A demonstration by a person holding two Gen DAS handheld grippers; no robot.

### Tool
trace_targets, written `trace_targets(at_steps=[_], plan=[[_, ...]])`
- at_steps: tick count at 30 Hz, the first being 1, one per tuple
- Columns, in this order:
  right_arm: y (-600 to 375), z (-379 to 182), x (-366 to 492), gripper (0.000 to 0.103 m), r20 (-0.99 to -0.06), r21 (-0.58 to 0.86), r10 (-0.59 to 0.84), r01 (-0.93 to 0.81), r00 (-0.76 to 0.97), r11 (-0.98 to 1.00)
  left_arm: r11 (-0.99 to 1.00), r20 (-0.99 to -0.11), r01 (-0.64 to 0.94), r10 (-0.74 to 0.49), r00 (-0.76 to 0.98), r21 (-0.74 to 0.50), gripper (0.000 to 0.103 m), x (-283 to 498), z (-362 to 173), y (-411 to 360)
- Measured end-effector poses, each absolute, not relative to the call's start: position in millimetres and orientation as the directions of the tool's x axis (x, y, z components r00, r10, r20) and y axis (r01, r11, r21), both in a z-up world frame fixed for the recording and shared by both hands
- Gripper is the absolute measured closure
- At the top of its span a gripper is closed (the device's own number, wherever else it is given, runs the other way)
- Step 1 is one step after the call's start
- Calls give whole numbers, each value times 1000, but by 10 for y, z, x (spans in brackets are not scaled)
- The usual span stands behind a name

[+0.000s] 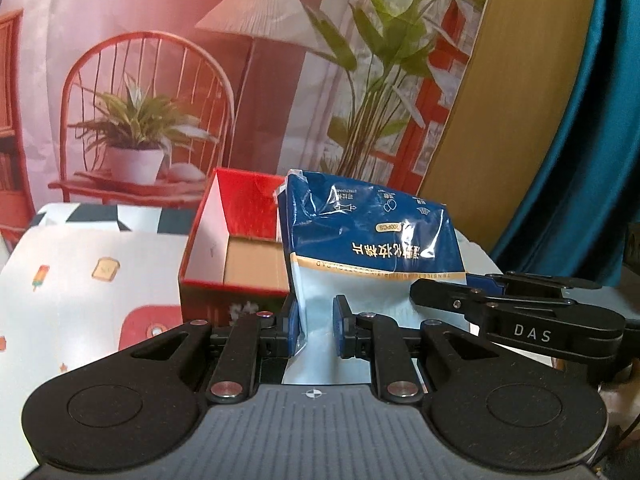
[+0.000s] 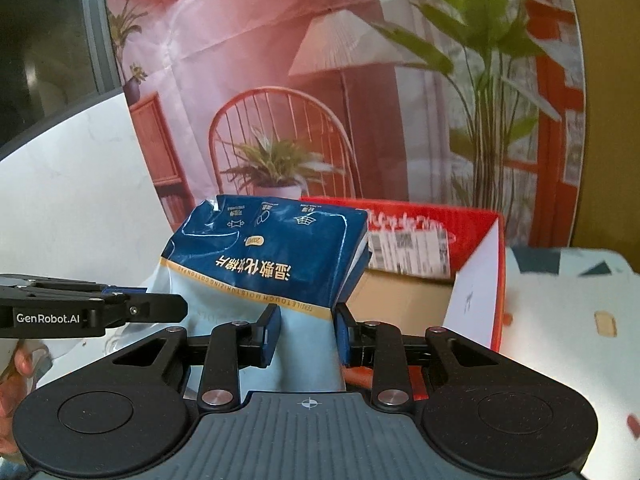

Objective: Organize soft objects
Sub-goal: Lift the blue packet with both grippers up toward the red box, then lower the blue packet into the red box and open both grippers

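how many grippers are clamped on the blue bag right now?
2. The left gripper pinches the pale lower end of the blue bag; the right gripper clamps that same end beside it. The red box sits behind.

Both black two-finger grippers — left gripper (image 1: 316,326), right gripper (image 2: 307,334) — pinch the blue-and-white plastic pouch (image 1: 360,248), side by side, blue-padded fingers (image 2: 269,334) pressed in.

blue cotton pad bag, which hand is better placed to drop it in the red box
Right, marginally. Both grip the blue bag, but in the right wrist view the red box opens just beyond the right gripper; the left gripper is farther off.
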State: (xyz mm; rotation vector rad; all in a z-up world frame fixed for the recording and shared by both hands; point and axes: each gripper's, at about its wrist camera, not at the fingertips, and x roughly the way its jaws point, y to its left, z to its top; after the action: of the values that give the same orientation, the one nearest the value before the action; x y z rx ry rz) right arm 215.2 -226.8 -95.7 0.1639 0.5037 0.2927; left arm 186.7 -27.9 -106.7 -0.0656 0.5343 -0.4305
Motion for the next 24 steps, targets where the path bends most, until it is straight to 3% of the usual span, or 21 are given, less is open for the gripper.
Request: trace_targets(at_steps=[14,24], plan=[[-2267,-671,2832,76,-399,124,295,-268,868,955,914,-452,357,-405,795,-191,84,2567,-870,-305],[-2268,-884,3398,76,-391,75,253,-243,885,967,925,-478,352,-377,793,-144,84,3176,-1009,-410]])
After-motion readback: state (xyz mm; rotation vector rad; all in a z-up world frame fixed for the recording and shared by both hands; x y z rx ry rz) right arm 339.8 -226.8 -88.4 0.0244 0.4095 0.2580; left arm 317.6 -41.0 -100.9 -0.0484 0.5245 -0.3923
